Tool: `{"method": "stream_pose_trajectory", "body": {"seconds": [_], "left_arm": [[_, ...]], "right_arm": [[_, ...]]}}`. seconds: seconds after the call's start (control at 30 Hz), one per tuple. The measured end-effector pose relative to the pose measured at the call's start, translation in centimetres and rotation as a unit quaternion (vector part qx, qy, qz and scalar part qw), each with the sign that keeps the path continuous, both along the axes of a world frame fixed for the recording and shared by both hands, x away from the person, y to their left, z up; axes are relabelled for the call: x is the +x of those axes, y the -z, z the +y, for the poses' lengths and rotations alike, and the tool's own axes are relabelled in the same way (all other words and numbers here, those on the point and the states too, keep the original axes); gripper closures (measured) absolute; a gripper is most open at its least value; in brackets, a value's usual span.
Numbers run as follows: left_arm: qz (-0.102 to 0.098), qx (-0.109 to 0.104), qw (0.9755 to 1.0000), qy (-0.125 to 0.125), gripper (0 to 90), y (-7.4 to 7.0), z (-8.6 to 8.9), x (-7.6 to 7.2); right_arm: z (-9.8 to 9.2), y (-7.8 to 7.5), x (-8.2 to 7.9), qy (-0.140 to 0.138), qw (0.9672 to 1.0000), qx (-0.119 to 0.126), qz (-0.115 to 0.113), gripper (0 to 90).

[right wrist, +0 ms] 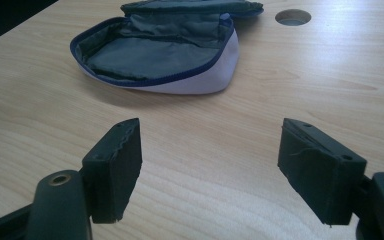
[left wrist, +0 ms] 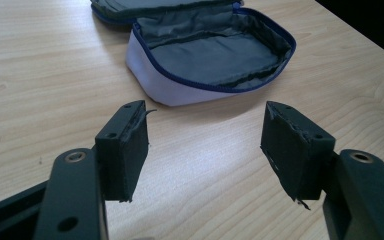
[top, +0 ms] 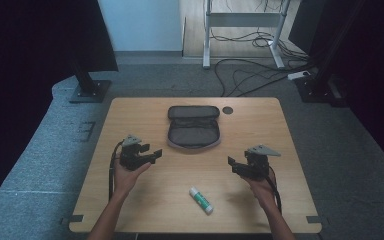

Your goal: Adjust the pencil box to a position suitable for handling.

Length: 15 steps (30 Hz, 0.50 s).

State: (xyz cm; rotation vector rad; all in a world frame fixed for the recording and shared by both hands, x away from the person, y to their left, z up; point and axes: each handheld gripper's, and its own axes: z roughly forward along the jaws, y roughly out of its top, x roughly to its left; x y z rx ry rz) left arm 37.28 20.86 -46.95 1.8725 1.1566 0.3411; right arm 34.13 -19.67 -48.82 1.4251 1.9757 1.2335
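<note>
Wooden table [top: 130,200], open pouch [top: 194,131], glue stick [top: 201,200] between each empty, wide-open hand-held gripper [top: 154,155] [top: 231,164].

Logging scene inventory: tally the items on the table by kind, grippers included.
Pouch, open: 1
Glue stick: 1
Grippers, both open: 2, left gripper and right gripper
Total: 4

I see grey carpet floor [top: 330,150], wood table [top: 260,130] w/ cable hole, black curtains [top: 30,45] both sides, white desk frame [top: 245,20], loose cables [top: 250,75] behind.
</note>
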Motion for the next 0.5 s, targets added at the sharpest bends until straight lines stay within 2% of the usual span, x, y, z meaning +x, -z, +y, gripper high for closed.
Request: {"method": "stream_pose_trajectory", "body": {"seconds": [0.27, 0.33, 0.5], "left_arm": [[0.009, -0.005, 0.9999, -0.002, 35.7, -0.5, -0.2, 1.2], [0.014, -0.014, 0.9998, 0.0, 35.7, -0.8, -0.2, 1.5], [0.016, -0.007, 0.9998, -0.003, 35.8, -1.1, -0.5, 2.0]], "right_arm": [[0.6, -0.1, 1.3, -0.003, 1.0, 0.008, 0.0, 27.4], [1.1, -0.4, 1.7, -0.008, 1.0, 0.005, -0.001, 28.8], [1.9, -1.1, 2.3, -0.015, 0.9999, 0.001, -0.008, 30.7]]}}
